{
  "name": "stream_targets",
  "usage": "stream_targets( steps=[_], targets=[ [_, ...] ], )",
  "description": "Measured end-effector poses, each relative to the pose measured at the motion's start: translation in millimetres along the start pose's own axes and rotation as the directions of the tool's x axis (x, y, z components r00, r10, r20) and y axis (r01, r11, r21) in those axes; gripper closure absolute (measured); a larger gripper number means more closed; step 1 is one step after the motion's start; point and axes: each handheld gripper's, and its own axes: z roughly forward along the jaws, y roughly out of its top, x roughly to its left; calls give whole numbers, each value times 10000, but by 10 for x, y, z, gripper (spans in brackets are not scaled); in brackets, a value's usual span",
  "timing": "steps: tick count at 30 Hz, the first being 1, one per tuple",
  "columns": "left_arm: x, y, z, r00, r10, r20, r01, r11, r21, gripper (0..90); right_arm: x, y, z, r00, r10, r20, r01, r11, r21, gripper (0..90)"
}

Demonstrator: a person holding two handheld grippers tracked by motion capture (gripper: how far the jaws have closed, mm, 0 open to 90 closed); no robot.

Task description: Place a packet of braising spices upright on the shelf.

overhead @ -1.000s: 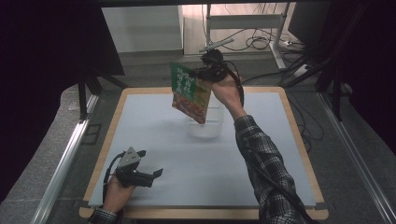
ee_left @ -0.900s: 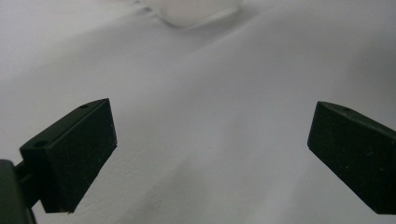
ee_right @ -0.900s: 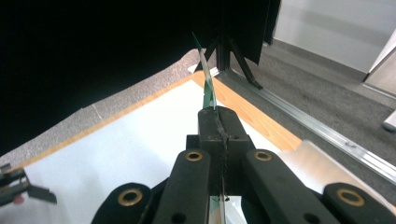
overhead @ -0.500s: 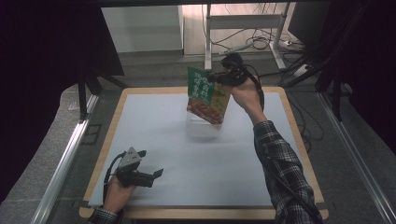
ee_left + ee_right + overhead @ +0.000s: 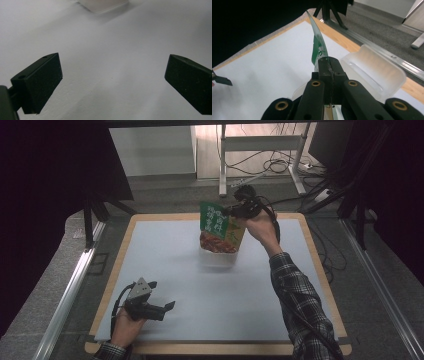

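Presently, my left gripper (image 5: 167,306) rested low on the tabletop (image 5: 165,265), near the front-left edge, fingers (image 5: 41,83) spread wide and empty. Toward the middle-far side, a clear plastic container (image 5: 216,258) sat open. My right gripper (image 5: 231,211) held a green-and-red pouch (image 5: 219,228) above it, fingers pinched flat on one top corner. I judged that corner grip thin: the pouch hung tilted, could swing or slip free, and might miss the container or knock it aside.
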Motion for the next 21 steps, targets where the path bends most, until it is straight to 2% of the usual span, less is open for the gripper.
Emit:
stream_targets(
  steps=[5,11,14,21],
  targets=[
    [-2,0,2,10000,1,2,-1,10000,16,12,7,-22,75,9999,-16,128,17,10000,-97,895],
    [-4,1,4,10000,23,-12,-23,10000,38,12,5,-84,135,9985,-216,505,201,9993,302,878],
    [-4,1,2,10000,28,-16,-28,10000,31,12,-7,-91,128,9975,-203,673,190,9996,197,856],
    [-2,-1,3,10000,13,-26,-13,10000,38,12,0,-32,70,9969,-450,651,457,9989,-98,775]
  ],
)
